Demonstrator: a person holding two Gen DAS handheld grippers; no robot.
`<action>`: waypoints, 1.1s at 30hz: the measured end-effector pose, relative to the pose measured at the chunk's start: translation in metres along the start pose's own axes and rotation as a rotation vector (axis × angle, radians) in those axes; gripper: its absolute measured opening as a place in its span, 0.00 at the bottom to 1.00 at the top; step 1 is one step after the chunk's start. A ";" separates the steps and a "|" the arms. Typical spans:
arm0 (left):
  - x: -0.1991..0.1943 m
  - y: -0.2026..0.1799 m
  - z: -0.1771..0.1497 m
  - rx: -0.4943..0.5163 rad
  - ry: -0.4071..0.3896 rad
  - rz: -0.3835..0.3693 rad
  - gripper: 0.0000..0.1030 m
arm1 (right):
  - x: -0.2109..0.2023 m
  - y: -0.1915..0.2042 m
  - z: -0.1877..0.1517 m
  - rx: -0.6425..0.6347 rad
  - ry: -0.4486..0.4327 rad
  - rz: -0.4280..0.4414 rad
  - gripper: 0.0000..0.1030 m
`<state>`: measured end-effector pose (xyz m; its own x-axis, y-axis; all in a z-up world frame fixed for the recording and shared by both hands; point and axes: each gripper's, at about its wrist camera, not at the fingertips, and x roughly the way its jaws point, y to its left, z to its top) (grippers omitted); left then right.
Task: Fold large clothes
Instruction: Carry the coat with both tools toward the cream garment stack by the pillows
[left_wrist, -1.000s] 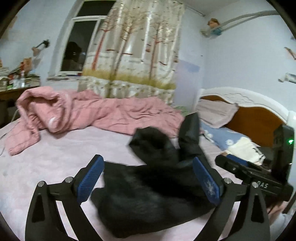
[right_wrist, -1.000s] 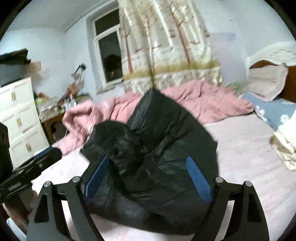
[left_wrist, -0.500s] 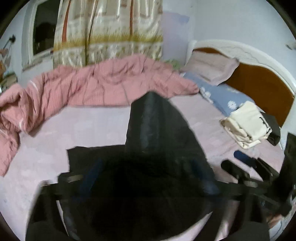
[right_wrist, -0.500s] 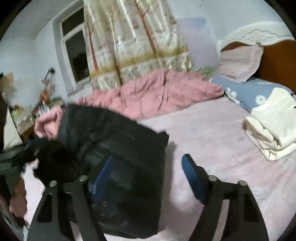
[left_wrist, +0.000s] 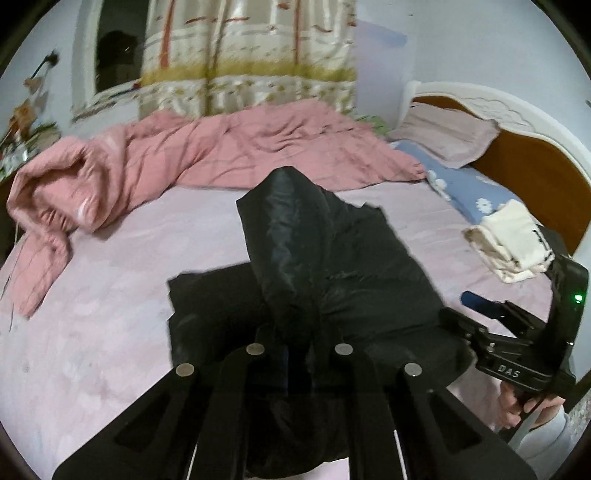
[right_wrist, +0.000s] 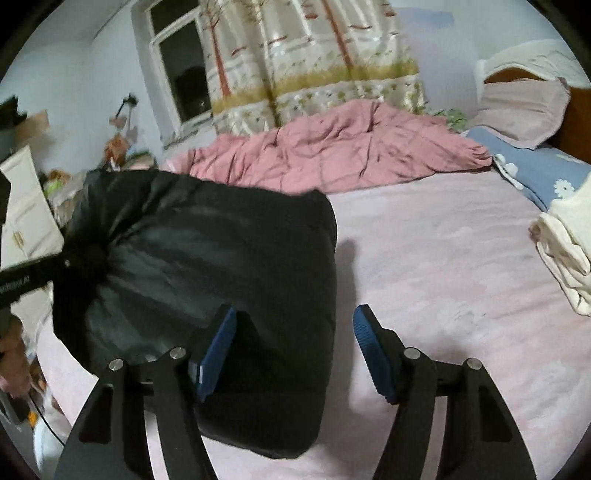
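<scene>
Now the black jacket lies on the pink bed sheet, near the front edge of the bed, with one puffy part rising up toward the pink quilt at the back. From the left wrist view, the left gripper is closed almost completely, and a fold of the black jacket is pinched between its fingers, right at the near edge of the garment. From the right wrist view, the right gripper stands with its jaws wide apart and presses on nothing. Its left blue pad is over the black cloth, the right pad is over bare sheet, and the jacket's right edge runs between them. Folded cream clothes lie well apart, by the blue pillow.
</scene>
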<state>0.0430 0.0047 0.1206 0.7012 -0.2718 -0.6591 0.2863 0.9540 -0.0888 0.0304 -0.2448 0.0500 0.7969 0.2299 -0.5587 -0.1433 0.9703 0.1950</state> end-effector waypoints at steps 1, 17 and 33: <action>0.002 0.008 -0.005 -0.016 0.008 0.006 0.08 | 0.002 0.004 -0.002 -0.008 0.005 0.001 0.69; 0.052 0.076 -0.064 -0.248 0.060 0.126 0.93 | 0.025 0.013 -0.013 -0.021 0.053 0.023 0.84; 0.082 0.110 -0.114 -0.524 0.115 -0.232 1.00 | 0.054 -0.009 -0.025 0.186 0.170 0.177 1.00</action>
<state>0.0572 0.1016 -0.0283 0.5751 -0.4933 -0.6526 0.0418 0.8144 -0.5788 0.0597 -0.2395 -0.0020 0.6574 0.4189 -0.6264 -0.1490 0.8871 0.4369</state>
